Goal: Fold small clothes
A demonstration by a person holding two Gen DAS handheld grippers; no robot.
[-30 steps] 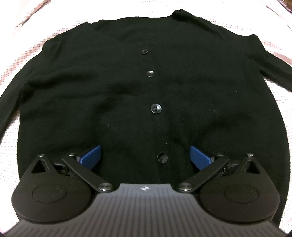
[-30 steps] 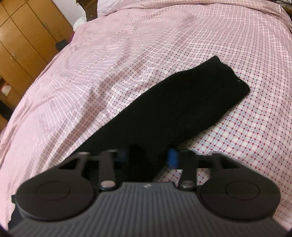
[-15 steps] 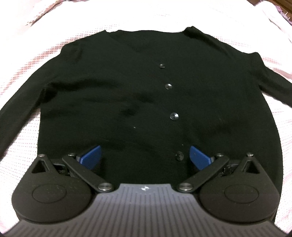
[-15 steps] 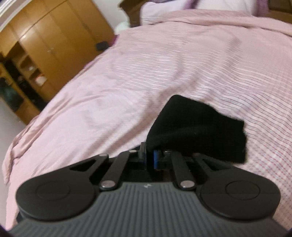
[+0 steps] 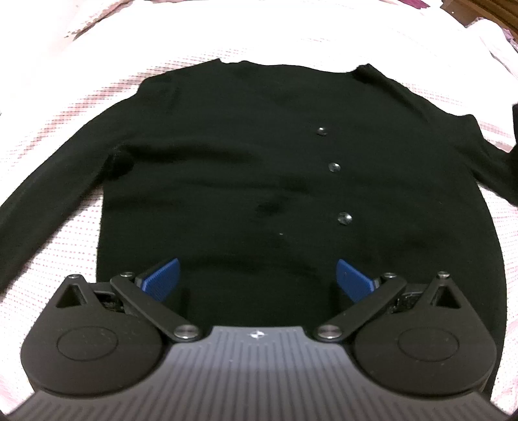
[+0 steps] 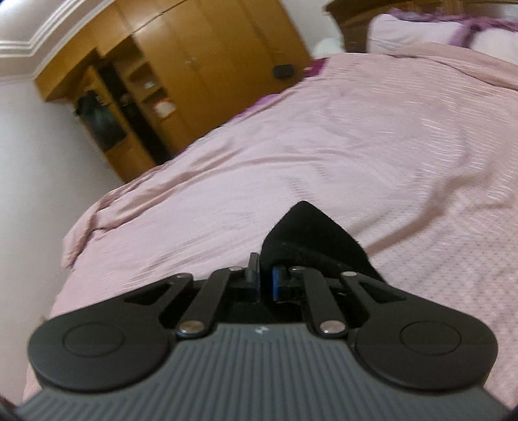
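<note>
Left wrist view: left gripper (image 5: 257, 275) jaws spread wide, nothing between them, above the hem of the black cardigan (image 5: 259, 181), which lies flat, buttons up, on the pink bedspread (image 5: 64, 136). Right wrist view: right gripper (image 6: 266, 280) clamped on the cardigan's sleeve (image 6: 310, 236), lifted off the bedspread, wooden wardrobe (image 6: 194, 64) beyond.

Right gripper (image 6: 266, 278): jaws drawn close together, clamped on a fold of black sleeve (image 6: 310, 233), which rises in a peak just ahead of the blue pads (image 6: 279, 285) and hangs clear of the bed. Pink checked bedspread (image 6: 291, 145): fills the middle ground, lightly creased. Wooden wardrobe (image 6: 194, 64): upper left, open shelving beside closed doors. Pillows (image 6: 421, 29): top right, pale pink, blurred.
</note>
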